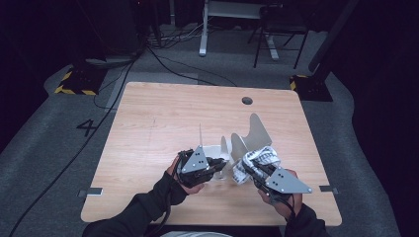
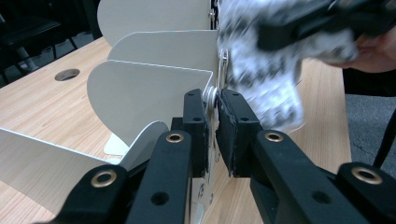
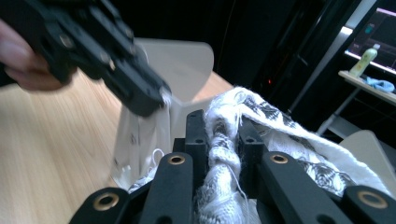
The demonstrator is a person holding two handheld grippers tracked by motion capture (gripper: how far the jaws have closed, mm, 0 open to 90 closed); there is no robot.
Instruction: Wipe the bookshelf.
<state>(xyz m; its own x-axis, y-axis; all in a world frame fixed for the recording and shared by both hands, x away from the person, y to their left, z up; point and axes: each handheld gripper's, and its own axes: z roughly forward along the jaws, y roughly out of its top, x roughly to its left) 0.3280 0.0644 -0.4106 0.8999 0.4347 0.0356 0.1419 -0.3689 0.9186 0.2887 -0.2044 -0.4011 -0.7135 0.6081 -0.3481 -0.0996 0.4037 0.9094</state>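
A white metal rack with several upright curved dividers stands right of the wooden table's middle. My left gripper comes in from the left and is shut on the rack's thin near edge; in the left gripper view the jaws pinch that plate below the dividers. My right gripper is shut on a bunched black-and-white patterned cloth, which it holds against the rack's near right side. The cloth bulges between the right jaws, with the left gripper just beyond.
A round cable hole lies near the table's far edge. Behind the table stand a desk leg and a chair, with cables across the grey floor. Yellow-and-black striped bases sit at the far corners.
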